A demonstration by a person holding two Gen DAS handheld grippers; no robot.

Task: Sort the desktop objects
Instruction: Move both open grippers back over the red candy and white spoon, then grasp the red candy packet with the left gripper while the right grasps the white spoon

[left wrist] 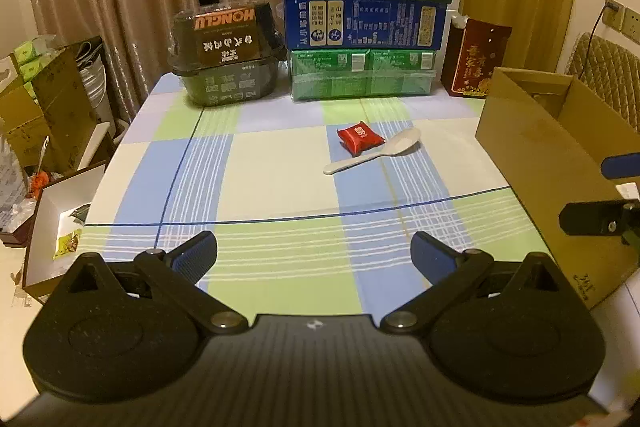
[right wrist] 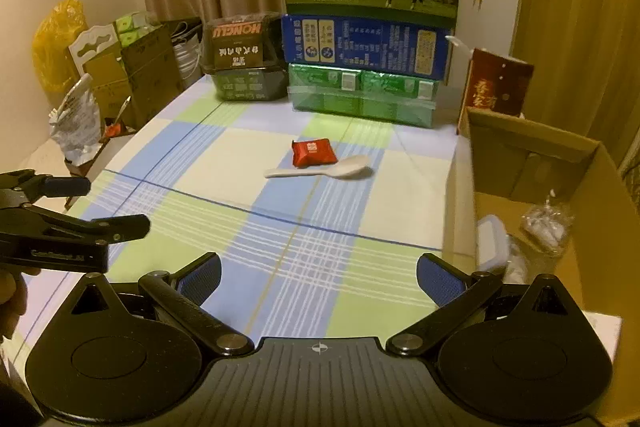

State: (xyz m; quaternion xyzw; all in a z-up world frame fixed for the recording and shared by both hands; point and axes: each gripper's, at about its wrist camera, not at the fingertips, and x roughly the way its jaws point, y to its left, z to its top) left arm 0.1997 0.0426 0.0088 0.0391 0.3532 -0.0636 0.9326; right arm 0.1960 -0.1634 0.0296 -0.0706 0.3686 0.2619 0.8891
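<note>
A red snack packet [left wrist: 360, 137] [right wrist: 313, 153] lies mid-table on the checked cloth, touching the bowl end of a white plastic spoon [left wrist: 376, 151] [right wrist: 324, 171]. An open cardboard box [left wrist: 532, 155] [right wrist: 500, 155] stands at the table's right side, holding a clear lidded container [right wrist: 494, 243] and a small bag [right wrist: 546, 223]. My left gripper [left wrist: 314, 255] [right wrist: 108, 205] hovers open over the near edge, well short of the packet. My right gripper [right wrist: 319, 279] [left wrist: 600, 193] is open too, beside the box's near corner, with nothing between its fingers.
Stacked milk cartons [left wrist: 368, 23] [right wrist: 364, 43], a black food container [left wrist: 226, 59] [right wrist: 244, 67] and a dark red gift box [left wrist: 476, 59] [right wrist: 498, 87] line the far edge. Cardboard boxes [left wrist: 52, 107] and an open white box [left wrist: 60, 231] crowd the floor to the left.
</note>
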